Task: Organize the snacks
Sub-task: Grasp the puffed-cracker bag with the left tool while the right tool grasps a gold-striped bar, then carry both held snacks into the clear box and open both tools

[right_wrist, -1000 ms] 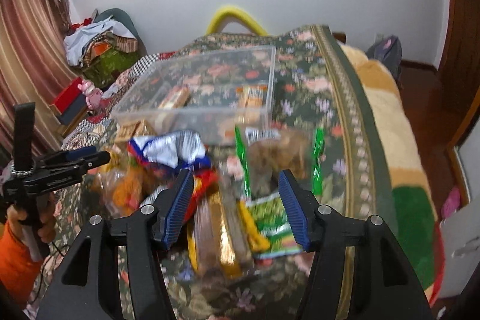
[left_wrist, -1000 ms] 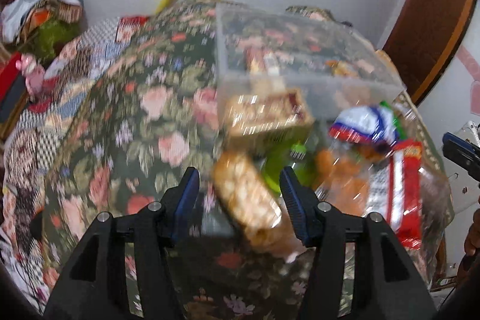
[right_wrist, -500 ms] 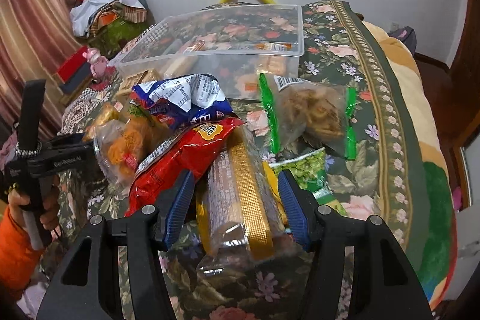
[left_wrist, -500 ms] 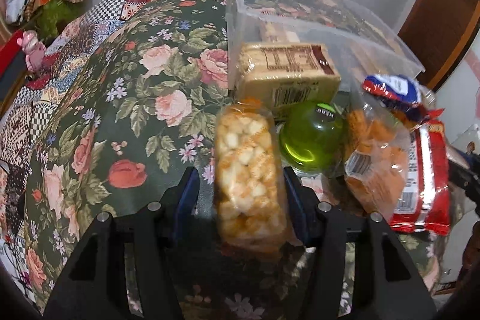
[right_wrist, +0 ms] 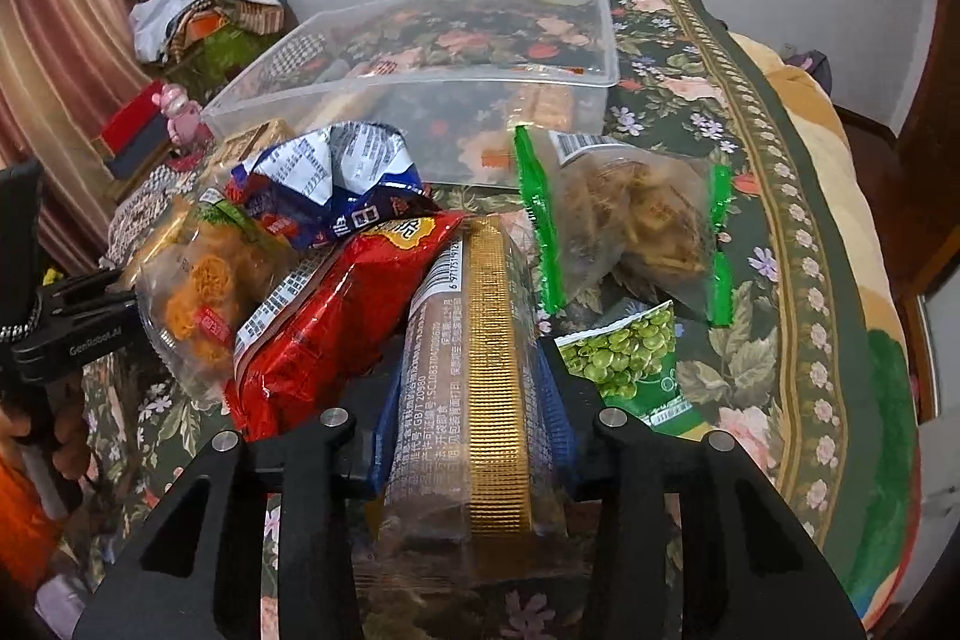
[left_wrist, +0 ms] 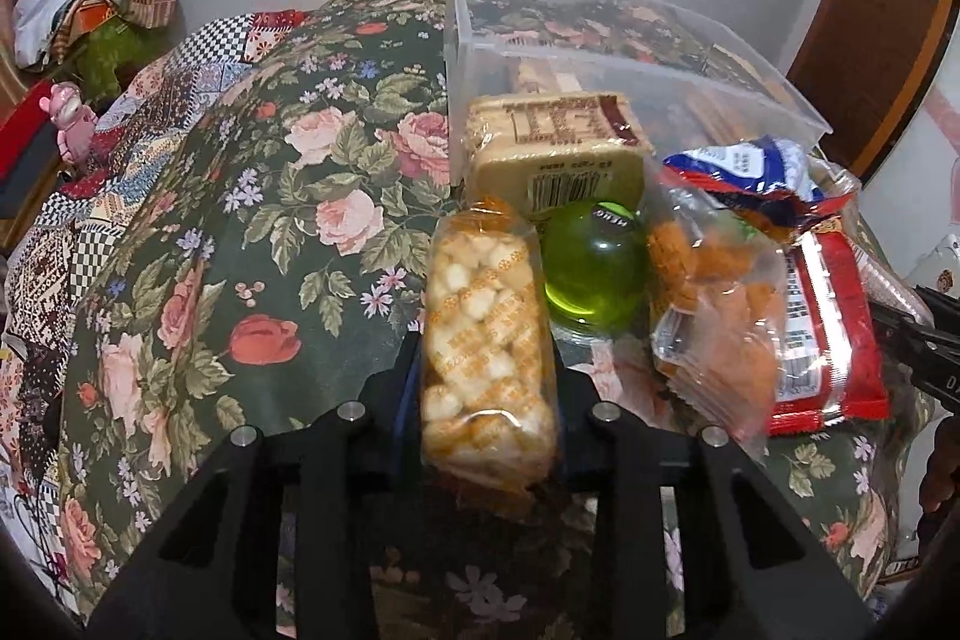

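Observation:
My left gripper (left_wrist: 486, 388) is shut on a clear pack of pale puffed snacks (left_wrist: 483, 334) lying on the floral cloth. My right gripper (right_wrist: 471, 394) is shut on a long brown and gold biscuit pack (right_wrist: 474, 388). A clear plastic bin (right_wrist: 456, 94) stands behind the snack pile, with a few packs inside; it also shows in the left wrist view (left_wrist: 600, 58). Beside the puffed pack lie a green jelly cup (left_wrist: 594, 274), a tan biscuit block (left_wrist: 558, 154), an orange snack bag (left_wrist: 720, 316) and a red bag (right_wrist: 336, 304).
A blue and white bag (right_wrist: 336, 184), a clear bag with green ends (right_wrist: 630, 226) and a green pea packet (right_wrist: 636, 364) lie around the right gripper. Piled clothes (left_wrist: 90, 16) sit at the far left. The bed edge (right_wrist: 840, 316) drops off on the right.
Both grippers have moved down and forward around their packs, and their jaws have closed from wide open onto the puffed pack and the gold biscuit pack.

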A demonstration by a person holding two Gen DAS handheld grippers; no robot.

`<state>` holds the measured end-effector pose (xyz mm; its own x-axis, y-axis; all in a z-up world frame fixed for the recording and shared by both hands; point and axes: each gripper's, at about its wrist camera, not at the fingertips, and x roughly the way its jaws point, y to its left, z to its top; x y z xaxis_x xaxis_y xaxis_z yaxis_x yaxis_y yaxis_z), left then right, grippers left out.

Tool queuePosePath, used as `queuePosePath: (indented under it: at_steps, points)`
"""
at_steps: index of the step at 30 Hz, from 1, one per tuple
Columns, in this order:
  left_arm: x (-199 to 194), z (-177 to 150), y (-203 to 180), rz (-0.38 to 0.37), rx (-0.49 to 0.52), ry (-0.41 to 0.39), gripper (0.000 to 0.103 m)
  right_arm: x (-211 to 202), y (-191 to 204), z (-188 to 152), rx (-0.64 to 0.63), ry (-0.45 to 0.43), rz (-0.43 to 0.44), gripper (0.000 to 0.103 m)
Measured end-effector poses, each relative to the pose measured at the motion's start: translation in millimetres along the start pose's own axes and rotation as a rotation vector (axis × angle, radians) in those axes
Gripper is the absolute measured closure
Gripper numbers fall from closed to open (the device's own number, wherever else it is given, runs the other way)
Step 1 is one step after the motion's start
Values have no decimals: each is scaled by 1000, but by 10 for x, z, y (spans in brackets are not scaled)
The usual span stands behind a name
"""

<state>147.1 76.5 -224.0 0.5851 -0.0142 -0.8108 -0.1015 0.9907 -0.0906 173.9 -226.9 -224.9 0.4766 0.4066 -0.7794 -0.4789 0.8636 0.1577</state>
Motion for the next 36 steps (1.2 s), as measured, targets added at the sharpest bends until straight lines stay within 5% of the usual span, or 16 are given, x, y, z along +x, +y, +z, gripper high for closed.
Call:
queuePosePath:
  at_steps: [21,36]
  points:
    - [-781,436,-227,-20,38,-207,68,-682,-79,221,28,-178,1,66]
    - [-744,1012,-430,-49,79,-282,68,-709,103,741,-47,-313,-8,66]
